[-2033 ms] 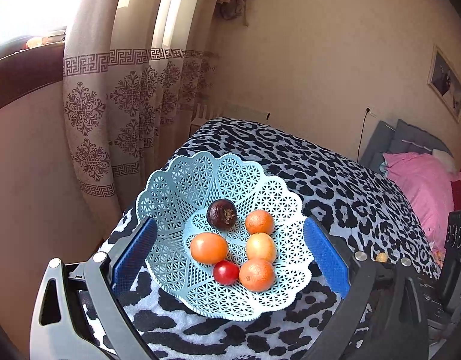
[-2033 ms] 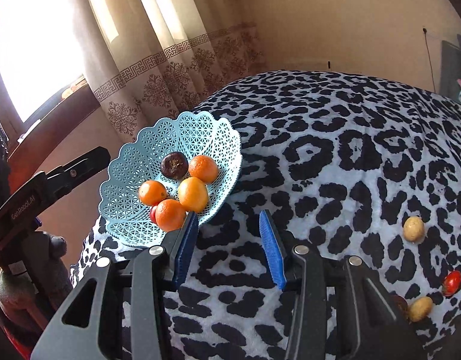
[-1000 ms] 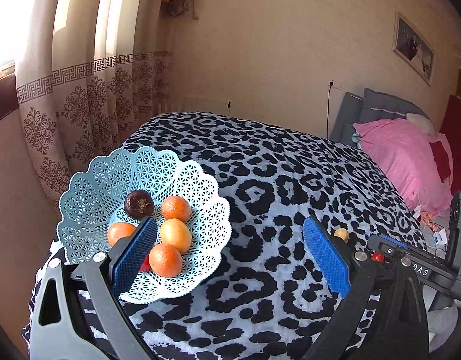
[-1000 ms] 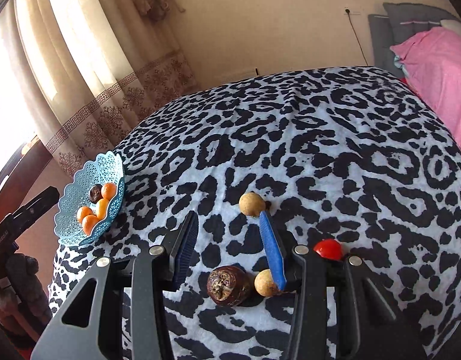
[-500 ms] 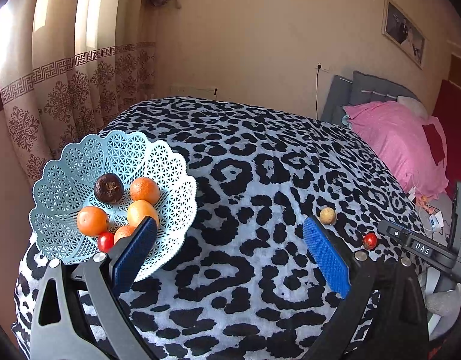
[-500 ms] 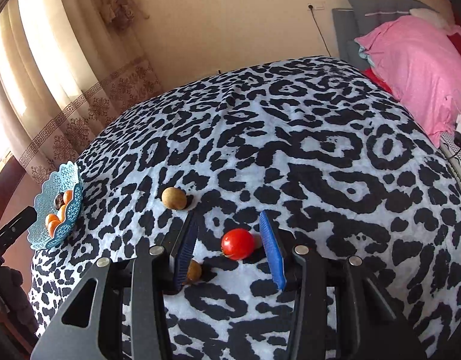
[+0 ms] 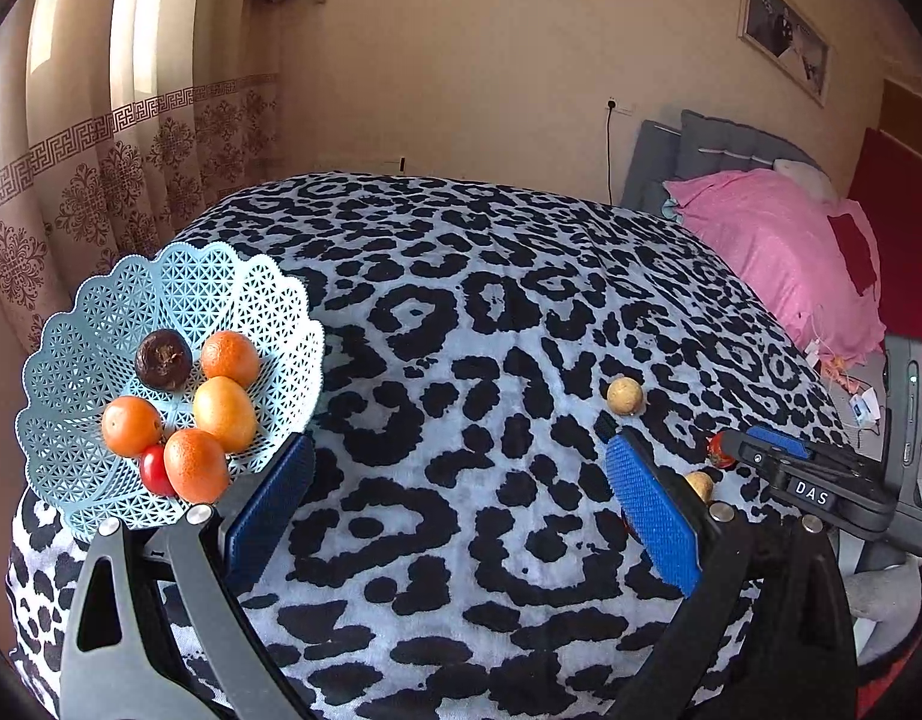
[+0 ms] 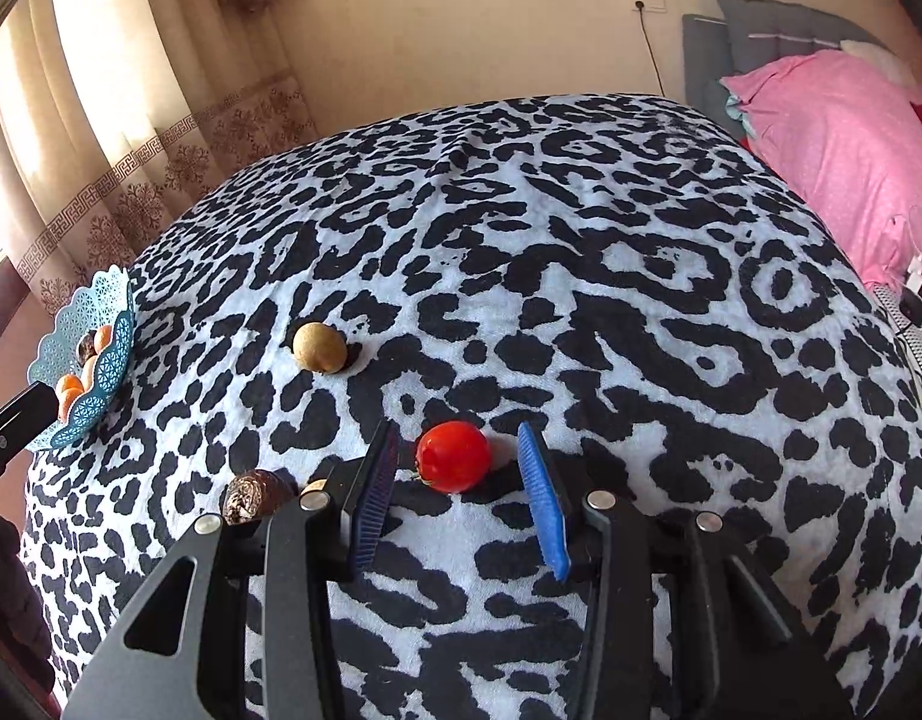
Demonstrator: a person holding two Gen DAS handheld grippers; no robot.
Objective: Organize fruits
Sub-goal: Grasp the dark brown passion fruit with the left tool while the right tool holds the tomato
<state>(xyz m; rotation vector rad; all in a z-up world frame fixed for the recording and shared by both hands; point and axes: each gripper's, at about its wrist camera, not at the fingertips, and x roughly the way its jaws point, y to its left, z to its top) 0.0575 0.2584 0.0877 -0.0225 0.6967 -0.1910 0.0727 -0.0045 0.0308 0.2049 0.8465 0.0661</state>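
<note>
The blue basket (image 7: 71,354) sits at the blanket's left edge, already holding oranges, a dark fruit and a small tomato. The left gripper (image 7: 461,504) waits beside it, fingers spread wide and empty (probably keeping clear). A tan fruit (image 8: 320,347) lies mid-blanket. The right gripper (image 8: 458,480) straddles the red tomato (image 8: 453,456), pads open and not yet touching, lined up to pinch it. A wrinkled dark fruit (image 8: 251,495) crowds its left finger.

small tan fruit (image 8: 314,486) mostly behind right hand-held gripper (image 8: 455,489)
</note>
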